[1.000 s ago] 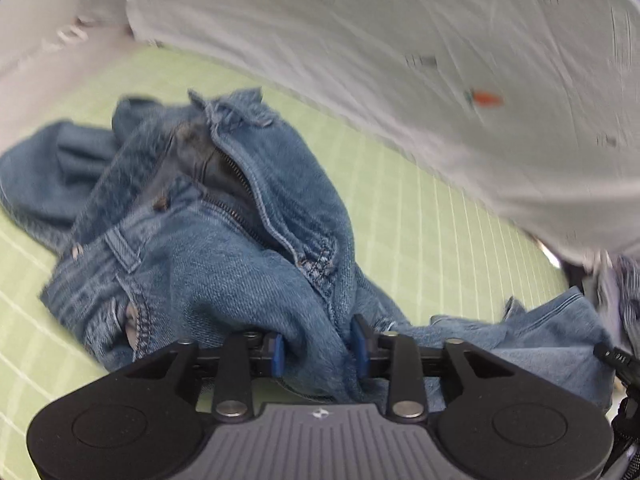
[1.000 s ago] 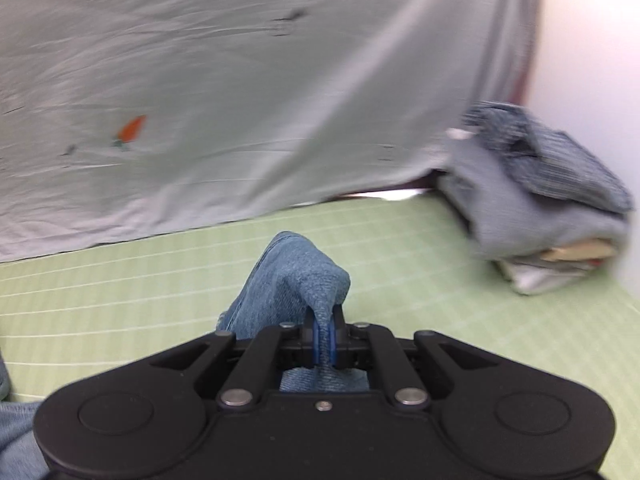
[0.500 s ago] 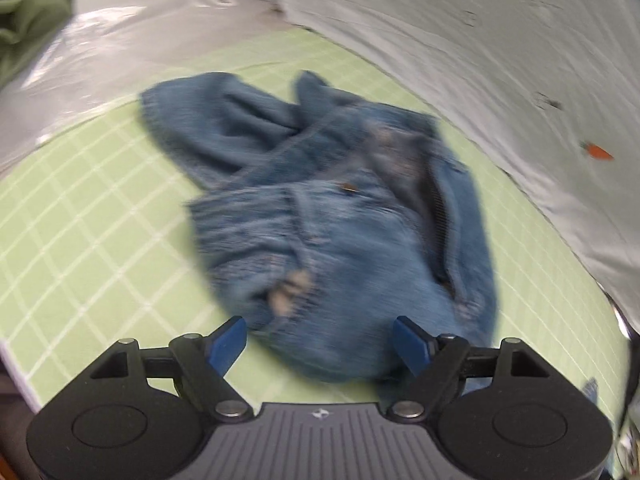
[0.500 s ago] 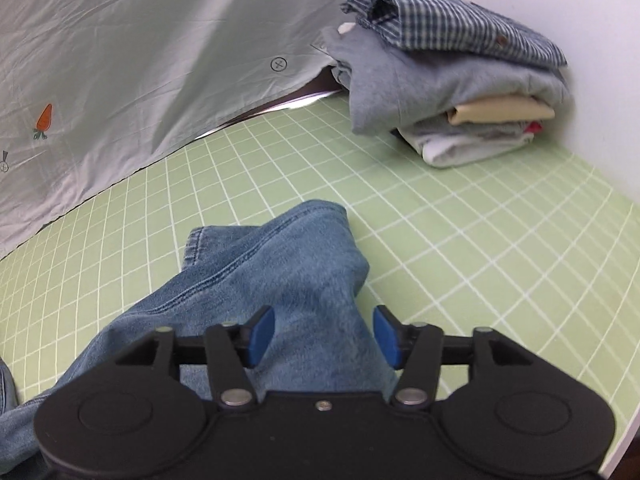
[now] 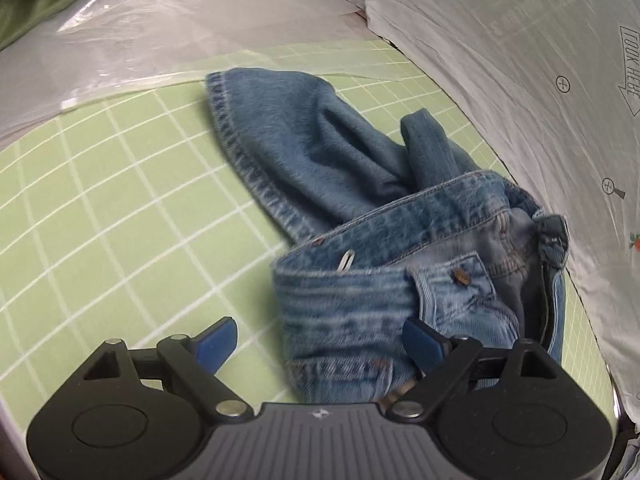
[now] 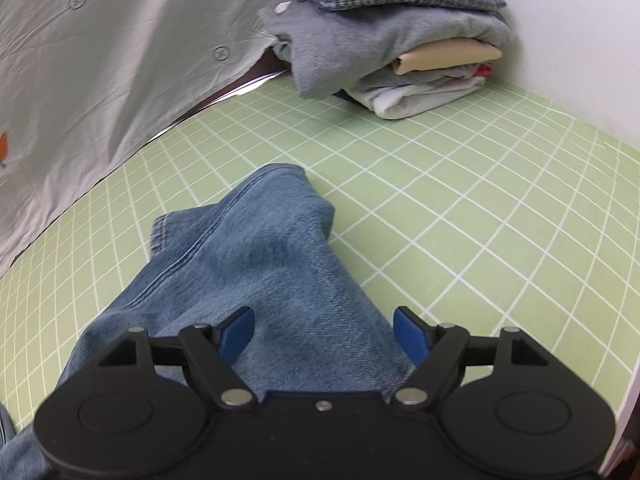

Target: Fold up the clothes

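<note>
Both grippers are wide apart, holding nothing: left gripper [image 5: 320,340] over the jeans [image 5: 360,216] waistband, right gripper [image 6: 325,330] probably over a leg [image 6: 264,256] running straight ahead.

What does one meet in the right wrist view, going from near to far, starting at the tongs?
Right tongs, open → jeans leg → bare green grid mat → stack of folded clothes against the white wall.

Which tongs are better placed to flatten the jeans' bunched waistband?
Probably the left tongs: they hang open over the rumpled waistband of the jeans. The right tongs, also open, face only a trouser leg.
</note>
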Action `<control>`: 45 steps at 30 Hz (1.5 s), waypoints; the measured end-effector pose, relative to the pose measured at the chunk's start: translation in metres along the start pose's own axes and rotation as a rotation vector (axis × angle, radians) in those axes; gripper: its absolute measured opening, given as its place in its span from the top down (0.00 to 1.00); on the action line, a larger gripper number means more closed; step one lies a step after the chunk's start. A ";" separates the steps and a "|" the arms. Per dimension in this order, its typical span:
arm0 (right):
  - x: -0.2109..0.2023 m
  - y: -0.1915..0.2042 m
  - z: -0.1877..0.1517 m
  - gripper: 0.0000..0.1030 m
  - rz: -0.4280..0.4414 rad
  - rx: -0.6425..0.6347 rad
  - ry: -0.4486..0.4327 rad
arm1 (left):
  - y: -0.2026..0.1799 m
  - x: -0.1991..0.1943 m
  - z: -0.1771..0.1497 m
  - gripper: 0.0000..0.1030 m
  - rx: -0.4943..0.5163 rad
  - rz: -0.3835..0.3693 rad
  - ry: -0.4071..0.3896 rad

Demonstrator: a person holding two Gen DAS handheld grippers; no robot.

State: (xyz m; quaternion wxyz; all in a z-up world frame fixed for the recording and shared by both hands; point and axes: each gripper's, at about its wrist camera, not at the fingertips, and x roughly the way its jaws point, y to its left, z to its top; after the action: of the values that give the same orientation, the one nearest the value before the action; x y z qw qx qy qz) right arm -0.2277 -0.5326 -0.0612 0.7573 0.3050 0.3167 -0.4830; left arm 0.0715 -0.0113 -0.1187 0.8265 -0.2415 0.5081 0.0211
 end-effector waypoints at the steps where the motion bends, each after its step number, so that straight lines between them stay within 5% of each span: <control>1: 0.002 -0.001 0.001 0.24 -0.009 0.016 0.002 | -0.002 0.005 0.003 0.13 0.003 -0.004 0.010; 4: 0.003 0.001 0.004 0.24 -0.027 0.036 0.009 | -0.005 0.012 0.004 0.18 -0.006 -0.021 0.018; 7: -0.002 0.007 0.005 0.24 -0.026 -0.002 0.005 | -0.004 0.007 0.002 0.57 -0.006 -0.039 -0.017; 8: -0.003 0.009 0.004 0.24 -0.025 -0.016 0.005 | -0.001 0.002 0.001 0.78 -0.007 -0.036 -0.034; 16: -0.014 0.017 0.007 0.24 0.025 -0.068 -0.020 | 0.047 -0.060 0.017 0.85 -0.129 0.074 -0.260; 19: -0.019 0.017 0.014 0.24 0.048 -0.063 -0.045 | 0.064 -0.062 0.024 0.85 -0.150 0.214 -0.297; 23: -0.017 0.017 0.018 0.24 0.056 -0.058 -0.051 | 0.073 -0.060 0.023 0.75 -0.160 0.306 -0.259; 25: -0.014 0.018 0.017 0.24 0.059 -0.061 -0.042 | 0.068 -0.065 0.018 0.57 -0.147 0.302 -0.270; 27: -0.011 0.019 0.015 0.24 0.064 -0.062 -0.025 | 0.053 -0.068 0.013 0.25 -0.093 0.287 -0.289; 29: -0.007 0.020 0.012 0.24 0.072 -0.065 -0.008 | 0.036 -0.068 0.009 0.18 -0.039 0.263 -0.294; 36: 0.007 0.025 0.007 0.19 0.105 -0.073 0.030 | -0.019 -0.036 -0.020 0.12 0.191 0.124 -0.157; 40: 0.019 0.031 0.006 0.18 0.112 -0.085 0.061 | -0.027 -0.013 -0.042 0.07 0.203 0.111 -0.061; 45: 0.031 0.038 0.006 0.18 0.128 -0.088 0.101 | -0.032 -0.004 -0.053 0.00 0.266 0.129 -0.038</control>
State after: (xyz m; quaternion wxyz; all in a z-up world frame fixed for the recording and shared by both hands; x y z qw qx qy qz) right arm -0.1810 -0.5408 -0.0759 0.7825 0.3148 0.3551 -0.4031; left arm 0.0347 -0.0606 -0.1225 0.8576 -0.0960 0.5051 0.0112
